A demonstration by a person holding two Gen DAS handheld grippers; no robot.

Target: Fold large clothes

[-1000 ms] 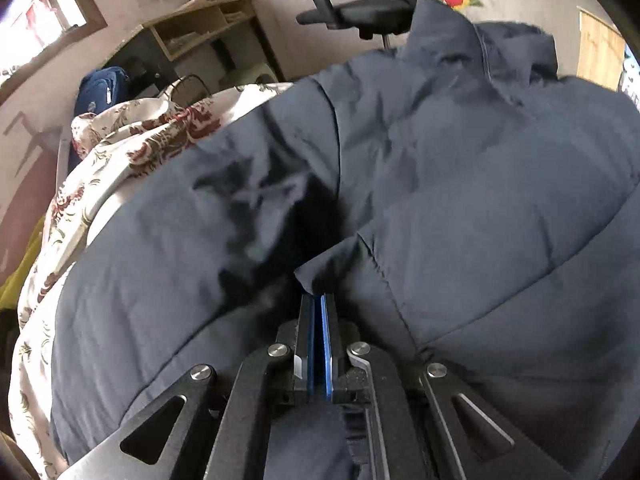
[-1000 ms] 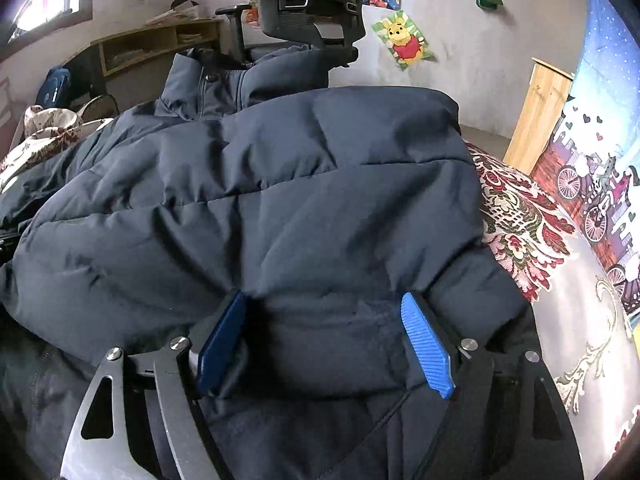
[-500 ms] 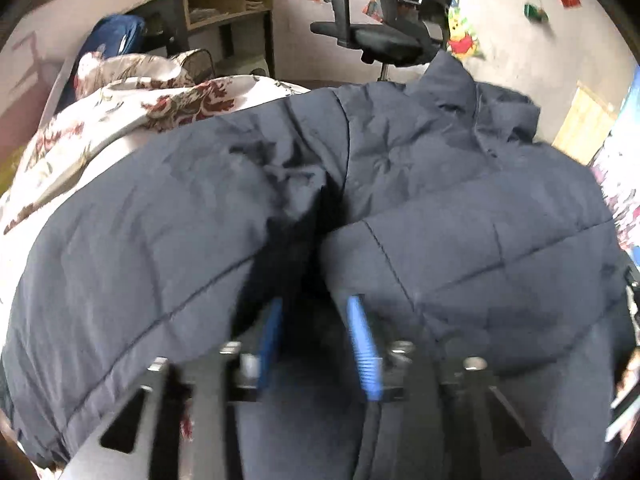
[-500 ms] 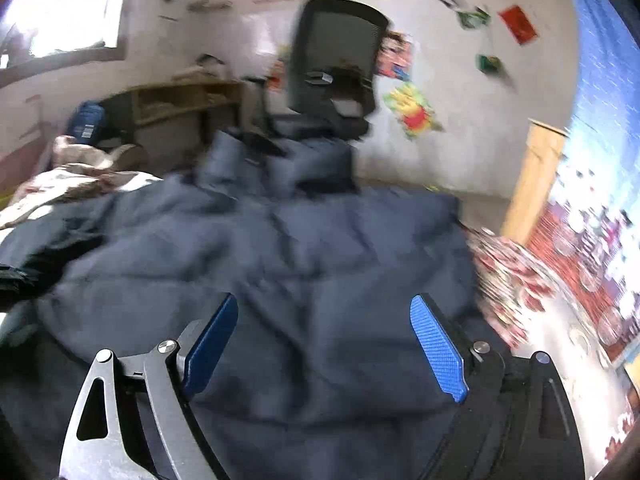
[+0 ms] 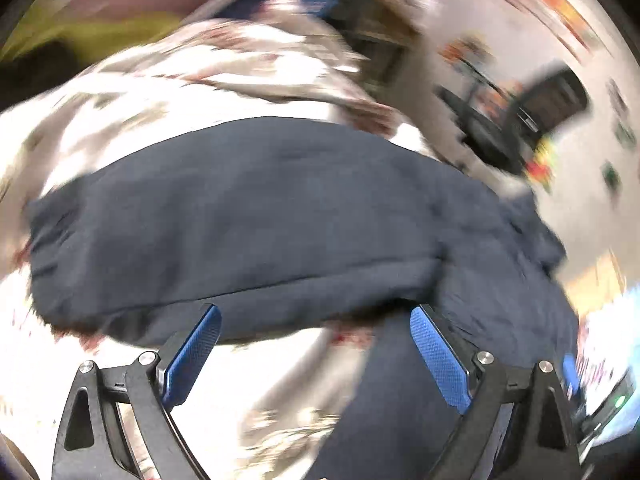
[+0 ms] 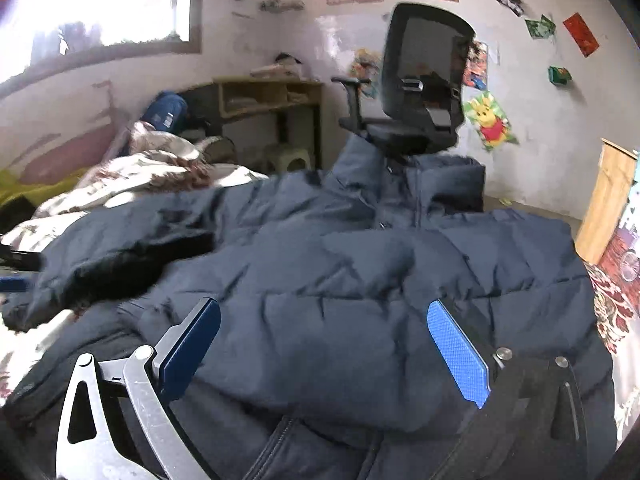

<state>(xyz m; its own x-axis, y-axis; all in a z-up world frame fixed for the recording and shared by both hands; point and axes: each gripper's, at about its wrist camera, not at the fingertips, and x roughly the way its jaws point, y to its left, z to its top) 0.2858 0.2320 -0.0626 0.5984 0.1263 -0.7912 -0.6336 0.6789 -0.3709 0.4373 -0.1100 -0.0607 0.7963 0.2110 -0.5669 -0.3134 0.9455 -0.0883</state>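
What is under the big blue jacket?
The jacket lies on a flowery bedspread, which peeks out at its right edge and at its left too. What else is under the middle of the jacket is covered, so I cannot tell.

Black office chair (image 6: pixel 424 80) is standing by the back wall, mesh back facing the bed. Wooden shelf desk (image 6: pixel 268 96) is sitting left of it, clutter lying on top. Blue bag (image 6: pixel 166 110) is leaning near the desk's left end. Floral bedding (image 6: pixel 132 184) is bunching up on the bed's left side. Bright window (image 6: pixel 100 4) is glaring upper left. Winnie-the-Pooh poster (image 6: pixel 494 122) is hanging tilted right of the chair. Wooden board (image 6: pixel 608 204) is standing at the far right.
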